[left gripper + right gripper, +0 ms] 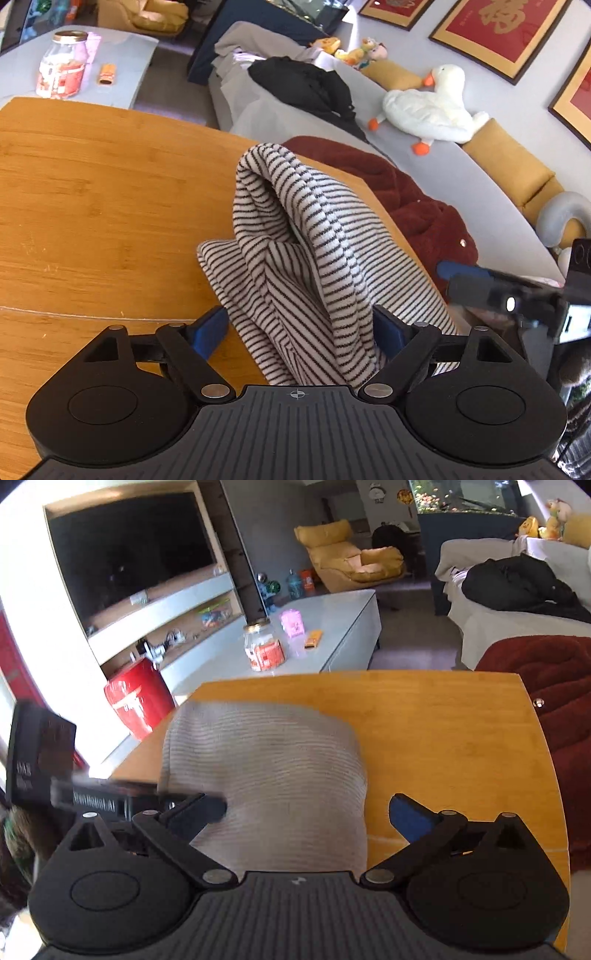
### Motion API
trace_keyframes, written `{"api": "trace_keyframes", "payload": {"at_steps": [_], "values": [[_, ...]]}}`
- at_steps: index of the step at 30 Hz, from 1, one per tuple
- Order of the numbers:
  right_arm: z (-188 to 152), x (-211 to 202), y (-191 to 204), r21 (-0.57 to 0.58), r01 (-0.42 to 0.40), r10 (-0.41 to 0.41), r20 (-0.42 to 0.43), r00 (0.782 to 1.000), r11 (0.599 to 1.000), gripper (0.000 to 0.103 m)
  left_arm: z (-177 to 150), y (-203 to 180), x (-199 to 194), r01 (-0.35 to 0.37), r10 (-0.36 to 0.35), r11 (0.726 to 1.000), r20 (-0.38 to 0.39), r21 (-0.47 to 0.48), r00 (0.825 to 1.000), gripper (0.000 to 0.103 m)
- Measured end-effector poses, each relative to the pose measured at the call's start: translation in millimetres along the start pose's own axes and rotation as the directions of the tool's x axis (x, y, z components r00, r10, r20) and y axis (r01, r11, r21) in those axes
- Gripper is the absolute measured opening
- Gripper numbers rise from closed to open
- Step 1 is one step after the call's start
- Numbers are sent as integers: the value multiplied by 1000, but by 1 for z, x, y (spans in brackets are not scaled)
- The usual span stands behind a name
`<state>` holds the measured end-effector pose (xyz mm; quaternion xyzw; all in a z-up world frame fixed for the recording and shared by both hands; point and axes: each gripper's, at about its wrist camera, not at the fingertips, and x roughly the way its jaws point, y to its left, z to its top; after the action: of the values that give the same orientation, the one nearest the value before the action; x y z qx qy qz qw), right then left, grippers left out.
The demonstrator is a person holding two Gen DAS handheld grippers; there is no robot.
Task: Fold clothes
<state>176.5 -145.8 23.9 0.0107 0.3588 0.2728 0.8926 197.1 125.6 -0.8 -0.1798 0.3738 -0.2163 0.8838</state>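
Two grippers, both over the table (92, 206). Left gripper (301, 332): fingers spread wide, striped cloth (295, 258) bunched between them and rising in a tall fold toward 12 o'clock. Cloth touches the inner face of the 3 o'clock finger (388, 328); the 9 o'clock finger looks just clear of it (no pinch visible). The lower part of the cloth lies on the table near its right edge.

Right gripper (306, 812): jaws wide apart too. In its view the cloth (266, 768) is motion-blurred, grey with faint stripes, and fills the space from 9 to 12 o'clock. The 9 o'clock finger (207, 806) sits against the cloth's edge; the 3 o'clock finger (410, 818) is over bare wood, apart from the cloth. In the left wrist view the right gripper (461, 280) shows at 3 o'clock, blurred, just beside the cloth's edge. The left gripper's body (40, 757) appears at 9 o'clock in the right view.

Around: red blanket (406, 206) on the sofa (461, 177) beside the table at 2 o'clock in the left view, plush goose (428, 107) farther back. Jar (263, 646) on the low white table (332, 624) at 12 o'clock in the right view.
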Motion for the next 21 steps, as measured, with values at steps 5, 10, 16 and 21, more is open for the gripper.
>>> {"api": "trace_keyframes", "payload": {"at_steps": [5,10,16,21], "values": [[-24,13,19,-49,64,-64,-6,998,997,103,4,-8,-9,-50,49,998,33,35,998,85],[-29,18,3,89,2,0,-26,1000,996,103,25,-28,-56,-53,38,996,208,68,977,85],[-34,18,-1,115,-12,13,-15,1000,993,103,46,-46,-32,120,-133,988,145,92,980,86],[-27,14,-9,138,-113,124,-76,989,984,103,44,-15,26,47,-46,999,27,-18,999,82]]}}
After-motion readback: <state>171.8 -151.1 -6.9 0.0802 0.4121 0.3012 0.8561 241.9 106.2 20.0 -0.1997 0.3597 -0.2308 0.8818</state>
